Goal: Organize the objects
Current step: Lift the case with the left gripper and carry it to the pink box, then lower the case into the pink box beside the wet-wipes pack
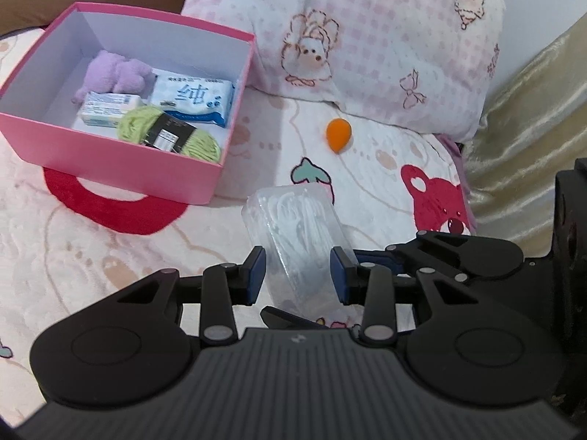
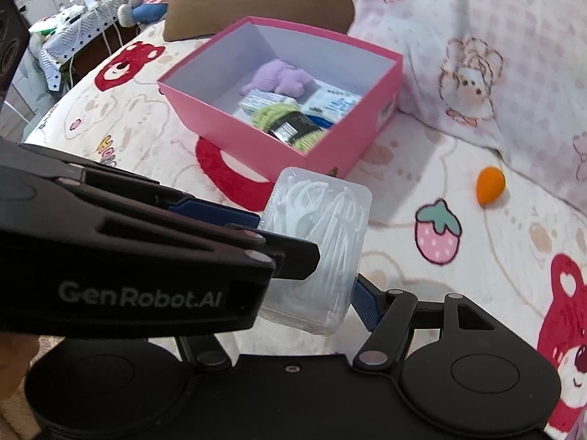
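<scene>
The left tool (image 1: 297, 275) and right tool (image 2: 312, 275) are both pinching a clear plastic box (image 1: 301, 234). Its long axis is tilting up toward the pink box (image 1: 121, 168) on the bed (image 1: 73, 249).

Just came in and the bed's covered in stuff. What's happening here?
A person is tidying small things into a pink box on the bed, with a gripper in each hand. Both the left gripper and the right gripper are clamped on one clear plastic case of floss picks, lifted near the box. The box already holds a purple plush toy, green yarn and tissue packs. An orange sponge lies loose on the blanket.
</scene>
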Motion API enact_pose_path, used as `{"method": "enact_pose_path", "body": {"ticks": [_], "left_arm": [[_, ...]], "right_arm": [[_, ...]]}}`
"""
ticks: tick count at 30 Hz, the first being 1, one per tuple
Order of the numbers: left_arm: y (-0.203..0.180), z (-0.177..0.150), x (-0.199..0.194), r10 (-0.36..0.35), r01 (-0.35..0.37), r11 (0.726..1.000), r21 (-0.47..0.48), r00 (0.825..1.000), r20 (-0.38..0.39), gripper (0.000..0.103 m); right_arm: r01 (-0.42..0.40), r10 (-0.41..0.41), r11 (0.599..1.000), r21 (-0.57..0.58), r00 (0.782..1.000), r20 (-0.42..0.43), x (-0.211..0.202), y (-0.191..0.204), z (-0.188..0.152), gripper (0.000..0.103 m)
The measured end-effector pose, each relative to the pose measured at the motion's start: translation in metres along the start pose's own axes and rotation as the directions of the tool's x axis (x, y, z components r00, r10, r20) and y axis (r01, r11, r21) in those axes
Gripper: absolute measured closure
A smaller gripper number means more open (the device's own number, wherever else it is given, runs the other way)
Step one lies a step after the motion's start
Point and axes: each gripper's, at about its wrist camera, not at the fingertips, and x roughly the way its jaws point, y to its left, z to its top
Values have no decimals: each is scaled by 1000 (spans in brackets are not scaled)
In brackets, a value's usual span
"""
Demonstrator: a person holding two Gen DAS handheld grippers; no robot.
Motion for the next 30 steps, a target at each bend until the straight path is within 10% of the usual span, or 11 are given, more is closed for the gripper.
{"method": "enact_pose_path", "body": {"ticks": [30], "left_arm": [[66,79,-30,-33,38,999,-30,985,170,68]], "right_arm": [[-121,117,993,7,976,182,15,-4,91,32]]}}
